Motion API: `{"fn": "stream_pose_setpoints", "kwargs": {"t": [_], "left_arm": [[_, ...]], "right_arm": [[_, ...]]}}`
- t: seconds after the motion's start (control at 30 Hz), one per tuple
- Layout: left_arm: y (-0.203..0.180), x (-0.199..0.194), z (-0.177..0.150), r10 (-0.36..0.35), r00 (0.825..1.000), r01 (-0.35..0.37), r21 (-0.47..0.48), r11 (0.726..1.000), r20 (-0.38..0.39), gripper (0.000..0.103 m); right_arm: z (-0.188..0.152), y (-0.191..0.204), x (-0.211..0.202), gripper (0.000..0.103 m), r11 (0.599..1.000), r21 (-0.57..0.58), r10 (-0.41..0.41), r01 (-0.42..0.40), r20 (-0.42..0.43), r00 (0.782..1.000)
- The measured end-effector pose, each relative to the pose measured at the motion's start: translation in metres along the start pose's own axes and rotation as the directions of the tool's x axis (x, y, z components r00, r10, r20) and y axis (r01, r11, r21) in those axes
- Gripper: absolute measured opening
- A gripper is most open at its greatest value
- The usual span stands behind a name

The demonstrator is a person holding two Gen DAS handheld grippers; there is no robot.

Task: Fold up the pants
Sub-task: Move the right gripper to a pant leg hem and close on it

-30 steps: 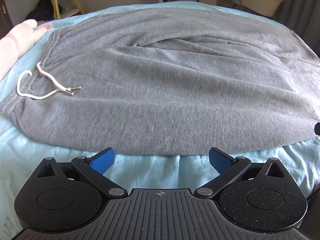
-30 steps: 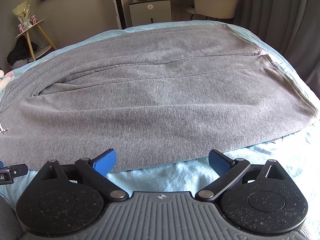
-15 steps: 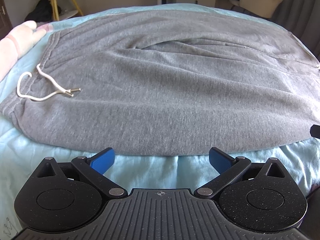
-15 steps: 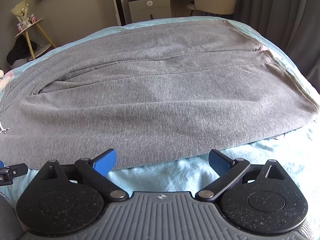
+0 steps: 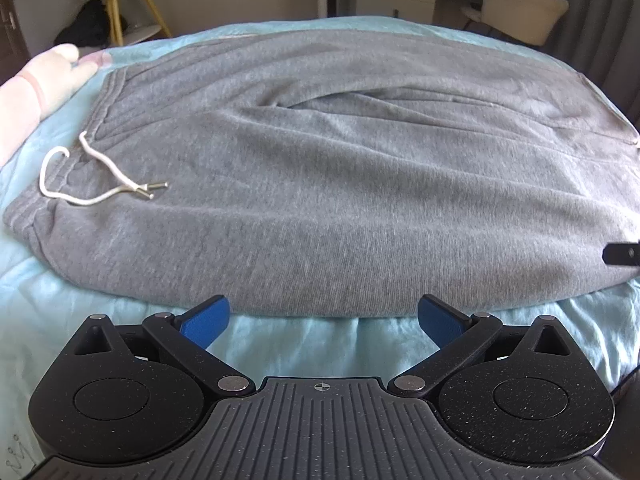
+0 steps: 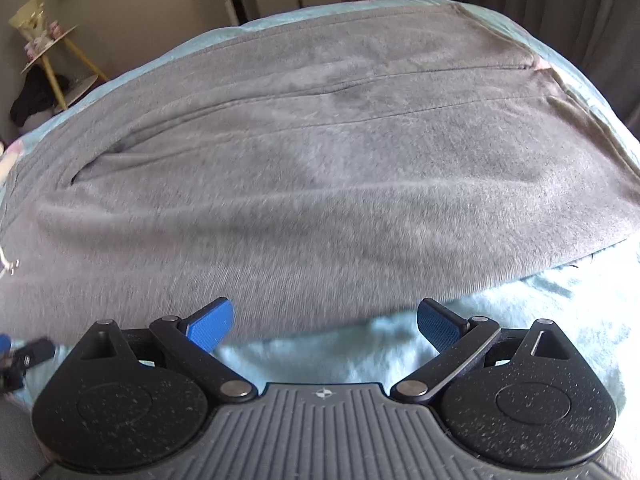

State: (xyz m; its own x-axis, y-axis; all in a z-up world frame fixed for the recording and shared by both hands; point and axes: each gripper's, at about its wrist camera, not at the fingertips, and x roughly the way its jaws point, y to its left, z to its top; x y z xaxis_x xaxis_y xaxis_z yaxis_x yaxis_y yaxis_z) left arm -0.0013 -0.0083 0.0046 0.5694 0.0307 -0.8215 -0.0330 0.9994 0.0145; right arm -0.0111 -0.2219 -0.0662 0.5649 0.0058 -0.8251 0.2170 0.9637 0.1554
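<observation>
Both tongs, left gripper [image 5: 323,318] and right gripper [image 6: 325,320], hang released with jaws spread just short of the near hem of the grey pants [image 5: 340,168], which lie flat across the blue bedsheet [image 5: 304,344], probably lining up a first grab, though the right view is blurred.

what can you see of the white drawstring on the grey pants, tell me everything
The white drawstring is a thin, cord-like string coming out of the ribbed waistband at the left end of the grey pants. It is untied: one part curves in a loop out past the waistband's edge, and two loose ends lie side by side on the grey fabric, each tipped with a small metal-looking cap. It rests slack and flat. Neither set of tongs touches it.
</observation>
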Motion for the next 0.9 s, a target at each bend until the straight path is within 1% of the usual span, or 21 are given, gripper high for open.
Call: {"fn": "stream_pose_setpoints", "kwargs": {"t": [0.07,0.13,0.23,0.27,0.33,0.43,0.53,0.6,0.63,0.7,0.77,0.83,0.9], "left_arm": [[0.003,0.000,0.002,-0.003,1.000,0.004,-0.014,1.000,0.004,0.103],[0.005,0.002,0.006,-0.001,1.000,0.001,-0.029,1.000,0.002,0.103],[0.009,0.004,0.017,0.008,1.000,-0.007,-0.056,0.998,0.016,0.103],[0.010,0.005,0.024,0.015,1.000,-0.014,-0.068,0.998,0.025,0.103],[0.012,0.008,0.039,0.029,0.998,-0.024,-0.090,0.996,0.059,0.103],[0.012,0.015,0.069,0.065,0.990,-0.050,-0.119,0.992,0.122,0.103],[0.014,0.031,0.100,0.110,0.980,-0.085,-0.152,0.985,0.164,0.103],[0.019,0.046,0.119,0.135,0.975,-0.102,-0.186,0.977,0.174,0.103],[0.023,0.053,0.126,0.147,0.973,-0.109,-0.205,0.973,0.180,0.103],[0.030,0.071,0.135,0.186,0.966,-0.137,-0.251,0.958,0.181,0.103],[0.040,0.087,0.134,0.214,0.958,-0.151,-0.297,0.943,0.192,0.103],[0.047,0.100,0.127,0.225,0.953,-0.150,-0.328,0.933,0.205,0.103],[0.054,0.109,0.120,0.245,0.946,-0.161,-0.348,0.924,0.213,0.103]], "right_arm": [[0.013,-0.005,0.009,0.099,0.999,0.016,-0.033,0.033,0.011,0.999],[0.024,-0.008,0.022,0.099,0.997,0.005,-0.082,0.082,0.005,0.997],[0.033,-0.011,0.043,0.099,0.990,-0.025,-0.142,0.141,-0.028,0.989],[0.033,-0.013,0.048,0.099,0.990,-0.017,-0.144,0.144,-0.036,0.989],[0.033,-0.018,0.052,0.099,0.990,0.027,-0.136,0.136,-0.019,0.991],[0.033,-0.024,0.055,0.099,0.990,0.062,-0.127,0.127,-0.005,0.992],[0.038,-0.022,0.059,0.099,0.990,0.025,-0.141,0.142,-0.037,0.989],[0.052,-0.020,0.057,0.099,0.990,-0.020,-0.139,0.138,-0.076,0.987],[0.060,-0.021,0.052,0.099,0.994,-0.013,-0.112,0.112,-0.056,0.992],[0.086,-0.026,0.044,0.099,0.998,0.031,-0.049,0.049,0.014,0.999],[0.127,-0.031,0.048,0.099,0.996,0.088,-0.018,0.012,0.066,0.998],[0.173,-0.033,0.063,0.098,0.990,0.144,-0.029,0.012,0.115,0.993],[0.221,-0.034,0.086,0.090,0.981,0.187,-0.074,0.047,0.140,0.987]]}}
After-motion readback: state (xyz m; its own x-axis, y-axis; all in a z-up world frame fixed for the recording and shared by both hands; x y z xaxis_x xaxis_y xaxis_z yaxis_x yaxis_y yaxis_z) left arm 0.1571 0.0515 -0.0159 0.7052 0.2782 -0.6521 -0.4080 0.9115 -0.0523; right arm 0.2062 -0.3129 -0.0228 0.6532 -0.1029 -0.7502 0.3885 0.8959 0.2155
